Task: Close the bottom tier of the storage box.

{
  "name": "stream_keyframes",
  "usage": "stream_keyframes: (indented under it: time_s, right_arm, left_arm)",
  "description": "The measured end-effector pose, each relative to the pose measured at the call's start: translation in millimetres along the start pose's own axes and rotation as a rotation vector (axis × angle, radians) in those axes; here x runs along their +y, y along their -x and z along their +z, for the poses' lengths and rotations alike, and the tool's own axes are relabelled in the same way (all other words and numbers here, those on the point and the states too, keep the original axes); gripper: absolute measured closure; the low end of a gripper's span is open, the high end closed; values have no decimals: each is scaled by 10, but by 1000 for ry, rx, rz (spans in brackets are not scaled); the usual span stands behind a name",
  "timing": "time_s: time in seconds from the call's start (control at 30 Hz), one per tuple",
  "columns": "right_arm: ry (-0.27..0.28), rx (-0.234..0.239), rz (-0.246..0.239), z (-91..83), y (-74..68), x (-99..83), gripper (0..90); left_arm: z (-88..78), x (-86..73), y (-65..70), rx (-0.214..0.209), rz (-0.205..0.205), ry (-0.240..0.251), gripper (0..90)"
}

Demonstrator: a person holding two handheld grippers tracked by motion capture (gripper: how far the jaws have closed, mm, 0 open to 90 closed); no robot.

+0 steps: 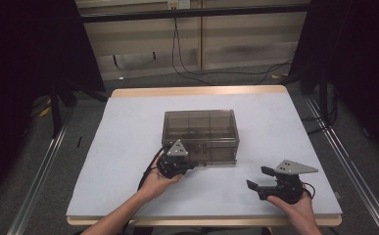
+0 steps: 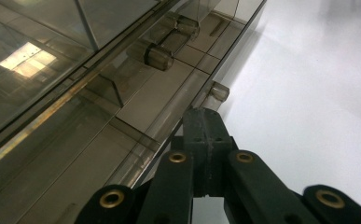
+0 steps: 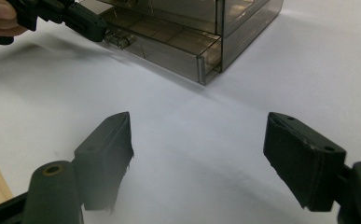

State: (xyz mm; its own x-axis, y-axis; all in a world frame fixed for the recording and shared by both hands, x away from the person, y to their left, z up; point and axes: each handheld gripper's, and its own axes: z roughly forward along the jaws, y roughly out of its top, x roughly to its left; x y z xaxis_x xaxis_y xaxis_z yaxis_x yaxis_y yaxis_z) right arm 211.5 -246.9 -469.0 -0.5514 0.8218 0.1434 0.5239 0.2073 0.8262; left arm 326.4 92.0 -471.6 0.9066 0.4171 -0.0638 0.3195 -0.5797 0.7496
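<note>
A smoky plastic box (image 1: 201,134) sits mid-worktop (image 1: 128,127). The left gripper (image 1: 193,165), jaws pressed together, touches the box's bottom drawer (image 2: 136,112) at its front edge. The right gripper (image 1: 256,178) rests well apart on the worktop, jaws spread with nothing between them.

A box (image 1: 201,132) is sitting mid-table (image 1: 128,127). The left gripper (image 1: 193,165) is lying at its seven o'clock, tips against the bottom drawer (image 3: 169,44), while the right gripper (image 1: 258,179) is resting well apart at five o'clock.
</note>
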Motion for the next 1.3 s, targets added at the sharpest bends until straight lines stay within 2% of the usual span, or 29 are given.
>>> stream_keyframes:
  time_s: [0.27,0.77,0.8,0.9,0.97,1.27,1.3]
  right_arm:
    - [-7,2,-5,14,-5,3,235]
    - [-11,5,-6,20,-2,4,235]
    - [-11,5,-6,20,-1,3,235]
    - [-12,3,-5,19,0,3,235]
    - [-14,4,-6,18,0,2,235]
    - [-16,6,-8,17,4,-1,235]
    - [-16,6,-8,18,4,0,235]
  left_arm:
    - [0,5,8,19,-5,1,900]
    - [8,-3,-31,21,-20,10,900]
    - [14,-5,-26,21,-33,17,900]
    - [10,-12,-45,22,-23,6,900]
    - [13,-20,-52,23,-35,10,900]
    - [7,-24,-68,25,-38,7,900]
    - [7,-26,-80,19,-37,18,900]
